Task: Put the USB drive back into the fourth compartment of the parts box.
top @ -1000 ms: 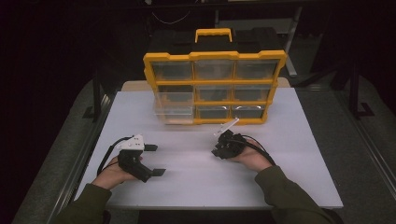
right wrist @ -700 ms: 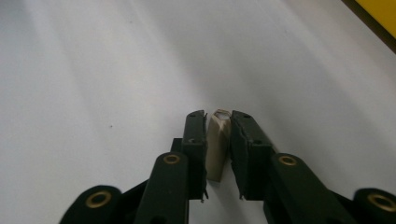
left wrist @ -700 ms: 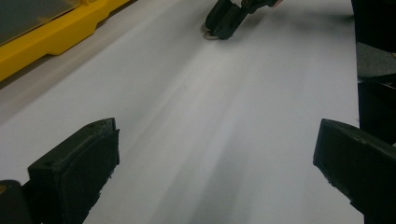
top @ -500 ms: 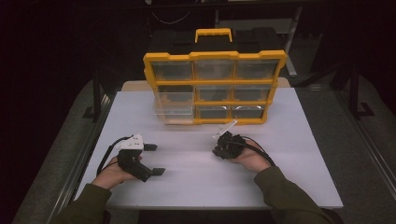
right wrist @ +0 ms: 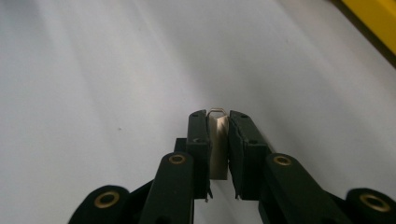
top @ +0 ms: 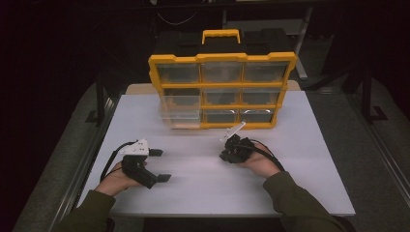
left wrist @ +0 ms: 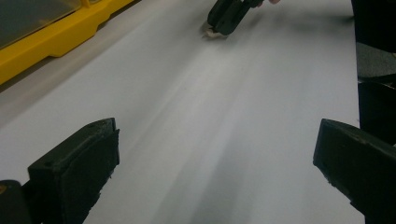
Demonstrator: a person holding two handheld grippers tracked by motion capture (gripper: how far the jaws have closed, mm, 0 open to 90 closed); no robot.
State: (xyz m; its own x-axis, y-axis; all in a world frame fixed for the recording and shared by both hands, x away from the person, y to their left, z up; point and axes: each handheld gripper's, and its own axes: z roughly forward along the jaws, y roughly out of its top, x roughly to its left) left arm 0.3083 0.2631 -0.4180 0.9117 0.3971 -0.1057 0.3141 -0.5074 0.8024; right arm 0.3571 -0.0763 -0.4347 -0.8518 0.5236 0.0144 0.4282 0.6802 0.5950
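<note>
My right gripper (right wrist: 218, 119) is shut on a small pale flat piece (right wrist: 218, 144) with a thin metal loop at its top end. Its tips point down at the white table, close to the surface. In the high view the right gripper (top: 227, 154) sits right of centre, just in front of the yellow drawer organizer (top: 222, 59). My left gripper (top: 160, 165) rests at the left of the table with its jaws wide apart and nothing between them. The left gripper (left wrist: 215, 154) looks across the bare tabletop toward the right gripper (left wrist: 229, 16).
The organizer stands upright at the back of the white table (top: 193, 198), with a black and yellow handle on top. One clear drawer (top: 180, 112) at its lower left is pulled out toward me. Dark floor and metal frames surround the table.
</note>
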